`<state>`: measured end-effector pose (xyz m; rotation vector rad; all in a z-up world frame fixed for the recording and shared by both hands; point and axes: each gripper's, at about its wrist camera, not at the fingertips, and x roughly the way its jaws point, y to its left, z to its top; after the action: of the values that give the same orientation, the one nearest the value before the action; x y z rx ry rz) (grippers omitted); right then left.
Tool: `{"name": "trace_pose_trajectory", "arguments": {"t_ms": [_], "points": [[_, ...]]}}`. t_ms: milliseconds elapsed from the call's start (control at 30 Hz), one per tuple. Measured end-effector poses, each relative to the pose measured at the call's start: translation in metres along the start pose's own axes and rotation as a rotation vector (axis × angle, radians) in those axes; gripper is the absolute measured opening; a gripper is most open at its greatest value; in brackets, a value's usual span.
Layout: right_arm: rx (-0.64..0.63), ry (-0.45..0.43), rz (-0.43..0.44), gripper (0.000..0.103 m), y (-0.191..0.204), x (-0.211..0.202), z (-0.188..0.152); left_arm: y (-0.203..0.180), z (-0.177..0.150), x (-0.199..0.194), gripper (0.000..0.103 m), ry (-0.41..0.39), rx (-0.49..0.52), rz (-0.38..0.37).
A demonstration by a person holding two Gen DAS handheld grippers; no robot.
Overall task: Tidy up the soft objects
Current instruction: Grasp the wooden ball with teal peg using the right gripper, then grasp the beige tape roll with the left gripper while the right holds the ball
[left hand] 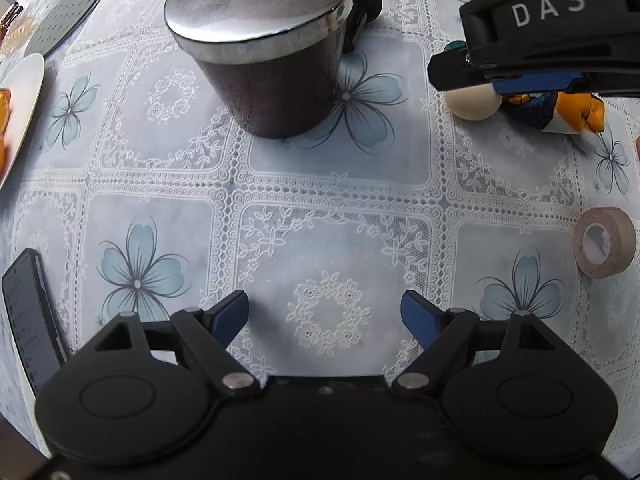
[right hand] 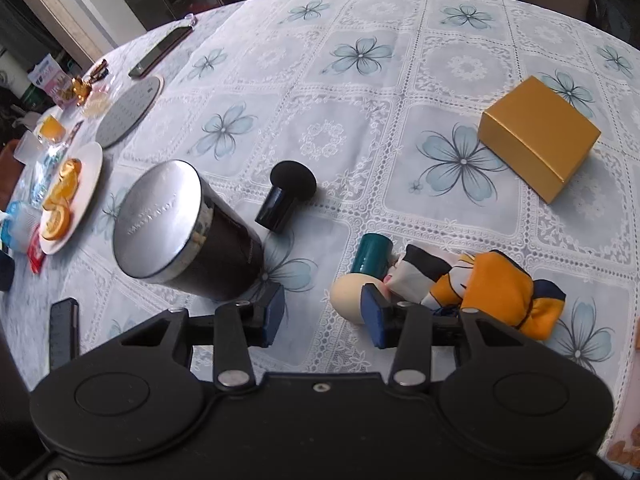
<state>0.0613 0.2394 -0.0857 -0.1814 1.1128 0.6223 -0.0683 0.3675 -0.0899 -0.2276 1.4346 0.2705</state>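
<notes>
The step in hand looks like the approach to the first soft thing. The right hand-held gripper [right hand: 323, 314] is low over the surface [right hand: 400, 80], its jaws parted with only lace cloth between them, not gripping anything. Its right pad sits just in front of the cream sponge head [right hand: 346, 294] of a makeup puff with a teal handle [right hand: 370, 256], which lies on its side touching a crumpled orange, navy and white fabric pouch [right hand: 492, 292].

The left hand-held gripper [left hand: 324, 314] hangs wide open over bare cloth, holding nothing, well apart from those items.

For the next move, I would say the right one needs to shift rightward so the sponge or the pouch comes between the pads before closing; the soft head will squash, so a gentle squeeze suits.

As for containers, the dark lidded canister [right hand: 188, 236] stands closed under its silver lid, contents hidden. The gold box [right hand: 540, 136] is shut too. A black puff [right hand: 286, 196] lies beyond the canister.
</notes>
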Motion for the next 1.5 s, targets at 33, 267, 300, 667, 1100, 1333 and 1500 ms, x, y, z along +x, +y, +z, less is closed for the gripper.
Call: {"name": "trace_pose_trajectory", "arguments": {"t_ms": [33, 267, 300, 667, 1100, 1333, 1500], "points": [[-0.012, -0.001, -0.006, 0.045, 0.001, 0.0, 0.0, 0.001, -0.001, 0.001, 0.082, 0.002, -0.001, 0.0], [-0.107, -0.02, -0.121, 0.045, 0.012, 0.003, -0.005, 0.001, -0.007, 0.001, 0.082, 0.003, -0.006, -0.004], [-0.112, -0.013, -0.126, 0.045, 0.012, 0.006, -0.005, 0.002, -0.007, 0.001, 0.082, 0.002, -0.006, -0.003], [-0.062, -0.013, -0.053, 0.037, -0.002, -0.009, -0.01, 0.003, -0.013, -0.007, 0.082, -0.019, -0.023, -0.003], [0.233, -0.106, -0.103, 0.037, -0.094, -0.106, -0.025, -0.076, 0.0, -0.028, 0.082, -0.094, 0.076, -0.094], [0.266, -0.086, -0.129, 0.037, -0.115, -0.118, -0.055, -0.131, 0.003, -0.033, 0.087, -0.148, 0.139, -0.131], [0.275, -0.094, -0.121, 0.037, -0.122, -0.13, -0.068, -0.144, 0.007, -0.029, 0.087, -0.149, 0.146, -0.128]]}}
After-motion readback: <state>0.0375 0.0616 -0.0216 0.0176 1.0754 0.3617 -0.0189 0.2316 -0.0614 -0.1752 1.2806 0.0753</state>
